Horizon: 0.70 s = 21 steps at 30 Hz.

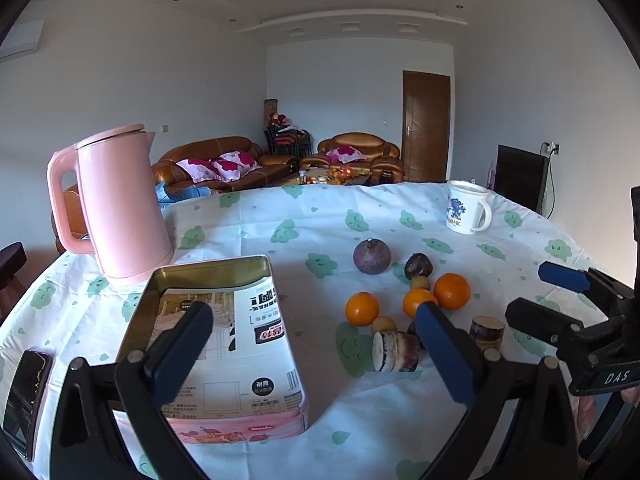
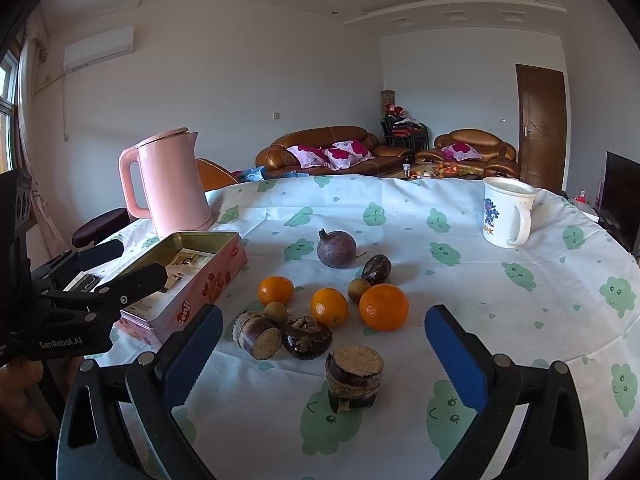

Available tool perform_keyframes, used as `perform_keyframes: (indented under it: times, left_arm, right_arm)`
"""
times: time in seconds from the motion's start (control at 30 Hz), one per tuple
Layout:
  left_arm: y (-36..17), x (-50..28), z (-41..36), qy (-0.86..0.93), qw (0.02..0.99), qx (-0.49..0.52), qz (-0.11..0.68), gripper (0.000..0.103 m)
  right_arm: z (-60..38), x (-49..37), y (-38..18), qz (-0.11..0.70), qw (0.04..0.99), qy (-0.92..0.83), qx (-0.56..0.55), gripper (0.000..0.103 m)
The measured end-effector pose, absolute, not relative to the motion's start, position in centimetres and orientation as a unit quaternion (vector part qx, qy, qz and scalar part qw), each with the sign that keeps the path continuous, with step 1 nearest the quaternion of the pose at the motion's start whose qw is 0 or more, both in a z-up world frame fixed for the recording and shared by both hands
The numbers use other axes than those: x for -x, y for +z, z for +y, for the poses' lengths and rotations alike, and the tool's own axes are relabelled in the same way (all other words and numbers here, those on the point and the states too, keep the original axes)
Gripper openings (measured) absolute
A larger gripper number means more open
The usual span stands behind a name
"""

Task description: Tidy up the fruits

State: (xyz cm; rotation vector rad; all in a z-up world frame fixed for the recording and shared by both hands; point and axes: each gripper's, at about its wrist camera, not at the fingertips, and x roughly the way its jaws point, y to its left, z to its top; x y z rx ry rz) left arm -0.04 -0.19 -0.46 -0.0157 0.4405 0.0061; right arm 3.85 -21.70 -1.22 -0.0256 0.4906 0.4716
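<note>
L cam only: phone (image 1: 26, 396) beside tin (image 1: 224, 344).

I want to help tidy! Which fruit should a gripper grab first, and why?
Probably the right gripper should ease down onto the upright dark sugarcane stub: both grippers are open and empty, that stub stands nearest between its fingers, and the open pink metal tin awaits fruit.
</note>
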Motion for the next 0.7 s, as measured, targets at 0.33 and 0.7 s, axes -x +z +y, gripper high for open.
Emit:
perform_keyframes:
  times: [0.33, 0.7]
  left_arm:
    - [-0.57, 0.04, -0.24, 0.003, 0.976, 0.007, 0.22, 0.103]
    - [-0.59, 0.04, -0.28, 0.003, 0.976, 0.006, 0.22, 0.103]
  right_arm:
    - [-21.83, -3.83, -1.2, 0.239, 0.943, 0.23, 0.01, 0.102]
    - [-21.82, -3.8, -1.24, 0.239, 0.943, 0.23, 0.009, 0.102]
